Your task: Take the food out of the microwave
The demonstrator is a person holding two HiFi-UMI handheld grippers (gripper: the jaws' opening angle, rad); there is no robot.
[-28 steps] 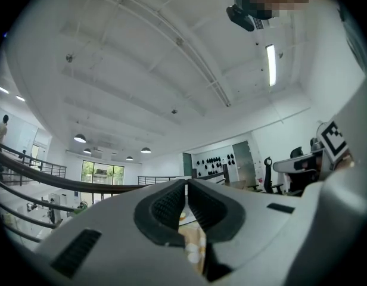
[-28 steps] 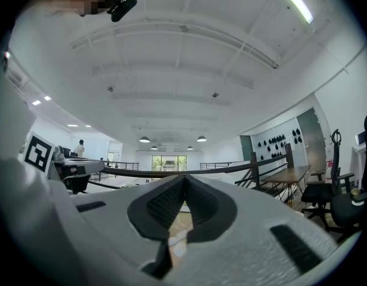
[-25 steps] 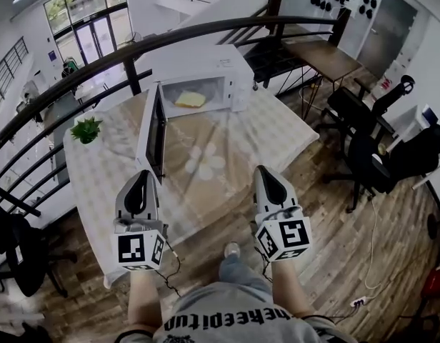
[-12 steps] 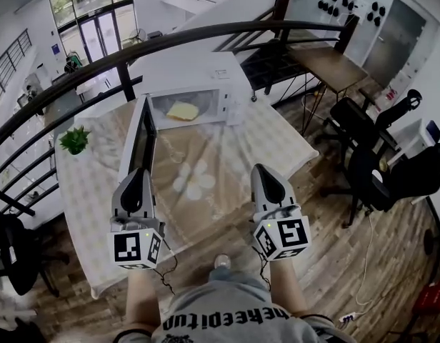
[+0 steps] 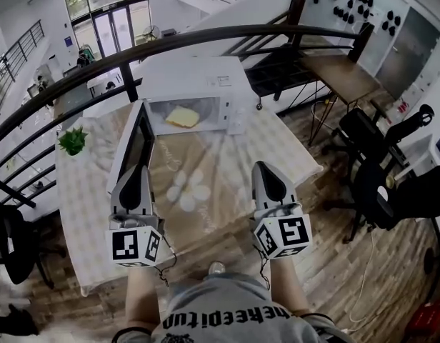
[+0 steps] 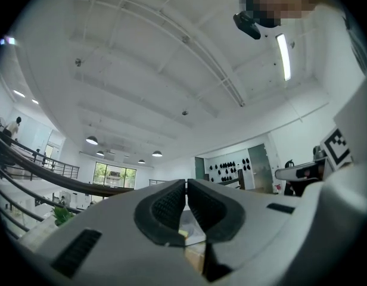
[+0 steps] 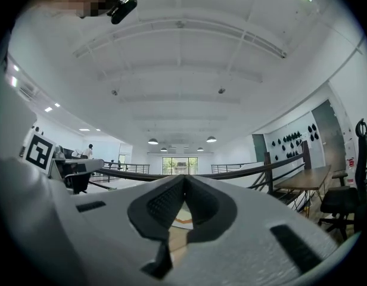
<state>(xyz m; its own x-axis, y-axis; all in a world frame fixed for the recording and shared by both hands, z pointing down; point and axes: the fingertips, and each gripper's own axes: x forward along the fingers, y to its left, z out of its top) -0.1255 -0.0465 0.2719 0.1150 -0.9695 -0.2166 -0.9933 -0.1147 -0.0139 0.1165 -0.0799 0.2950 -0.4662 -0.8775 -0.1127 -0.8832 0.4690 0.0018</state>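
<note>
both the left tongs (image 5: 136,171) and right tongs (image 5: 263,168) are pressed together, empty, over the near counter (image 5: 227,156) edge. the food (image 5: 183,116) lies ahead inside the open microwave (image 5: 198,77), well apart, likely nearer the left, beside its swung-out door (image 5: 132,143).

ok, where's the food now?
Head view, upper centre: the food sits inside the open microwave at the far side of the table, right of the potted plant.
</note>
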